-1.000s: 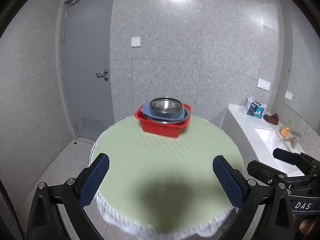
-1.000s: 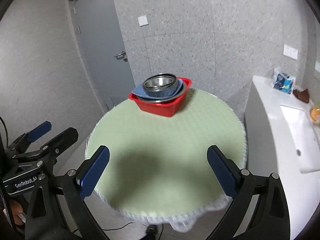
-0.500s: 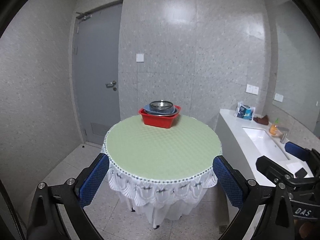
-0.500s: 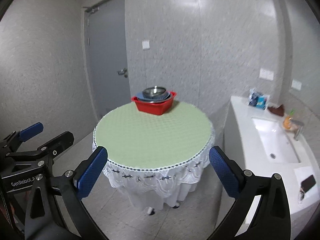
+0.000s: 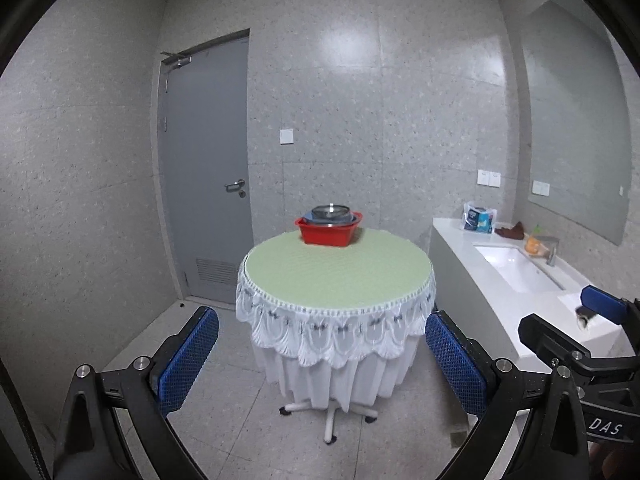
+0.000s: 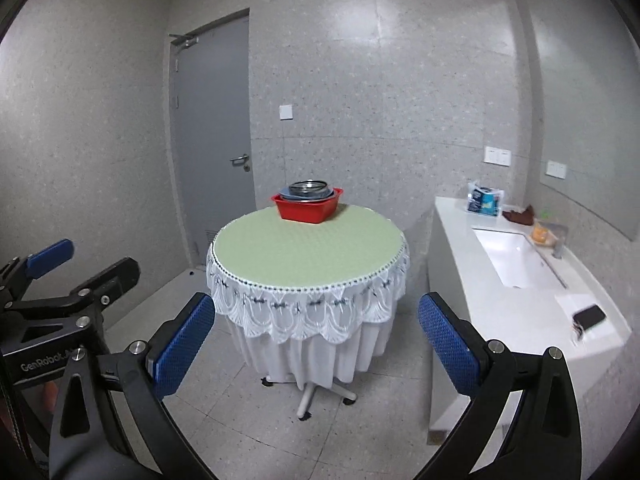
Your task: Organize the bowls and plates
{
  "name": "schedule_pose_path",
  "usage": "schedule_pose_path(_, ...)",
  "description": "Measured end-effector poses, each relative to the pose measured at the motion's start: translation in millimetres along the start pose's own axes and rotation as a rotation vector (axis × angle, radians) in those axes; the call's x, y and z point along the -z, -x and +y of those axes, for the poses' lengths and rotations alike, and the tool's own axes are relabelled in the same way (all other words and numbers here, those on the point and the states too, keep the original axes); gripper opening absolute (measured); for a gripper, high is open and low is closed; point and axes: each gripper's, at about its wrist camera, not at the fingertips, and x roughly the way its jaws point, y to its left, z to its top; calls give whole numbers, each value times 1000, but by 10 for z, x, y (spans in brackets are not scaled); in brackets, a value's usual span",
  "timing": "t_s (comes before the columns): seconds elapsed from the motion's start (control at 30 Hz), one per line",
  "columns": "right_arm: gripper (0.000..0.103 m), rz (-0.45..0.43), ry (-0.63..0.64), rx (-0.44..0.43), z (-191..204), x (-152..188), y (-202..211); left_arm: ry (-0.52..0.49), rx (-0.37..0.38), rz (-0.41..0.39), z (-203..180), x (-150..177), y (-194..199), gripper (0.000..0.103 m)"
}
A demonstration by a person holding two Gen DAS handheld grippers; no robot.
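Observation:
A red plastic basin (image 5: 328, 232) (image 6: 307, 209) stands at the far edge of a round table (image 5: 336, 276) (image 6: 308, 248) with a pale green top and white lace skirt. Inside it sit a blue plate (image 5: 310, 216) (image 6: 285, 192) and a steel bowl (image 5: 330, 212) (image 6: 307, 188) stacked on top. My left gripper (image 5: 322, 354) is open and empty, well back from the table and above the floor. My right gripper (image 6: 316, 340) is open too, holding nothing, equally far back. Each gripper shows at the edge of the other's view.
A white counter (image 5: 520, 304) (image 6: 516, 292) with a sink (image 6: 516, 260) runs along the right wall, carrying a tissue pack (image 6: 485, 200), a brown cloth, an orange item and a dark phone (image 6: 589, 316). A grey door (image 5: 208, 168) is shut at the back left. Tiled floor surrounds the table.
Both grippers have pulled far back from the table: a second ago they hung over its top, now the whole table and its foot show. Both stayed open.

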Motion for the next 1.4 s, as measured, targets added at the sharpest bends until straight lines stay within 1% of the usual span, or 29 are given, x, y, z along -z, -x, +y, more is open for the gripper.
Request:
schedule_pose_path(0.17, 103, 12, -11, 21, 184, 265, 405, 11, 21, 26, 210, 291, 511, 102)
schedule_pose_path(0.27, 103, 12, -13, 24, 270, 395, 597, 12, 19, 22, 301, 404, 792, 102)
schedule_pose_path(0.4, 103, 11, -12, 24, 359, 527, 747, 7, 18, 8, 442, 531, 1111, 102)
schedule_pose_path(0.6, 103, 8, -9, 27, 447, 697, 898, 4, 24, -1, 593, 720, 1396, 102)
schedule_pose_path(0.7, 103, 7, -8, 28, 468, 730, 946, -3, 25, -12, 643, 743, 1479, 102)
schedule_pose_path(1.0, 103, -12, -1, 33, 482, 767, 1013, -8, 35, -34, 773, 701, 1387, 102)
schedule_pose_path(1.4, 103, -18, 6, 26, 435, 745, 947, -14, 31, -41, 770, 665, 1156, 102)
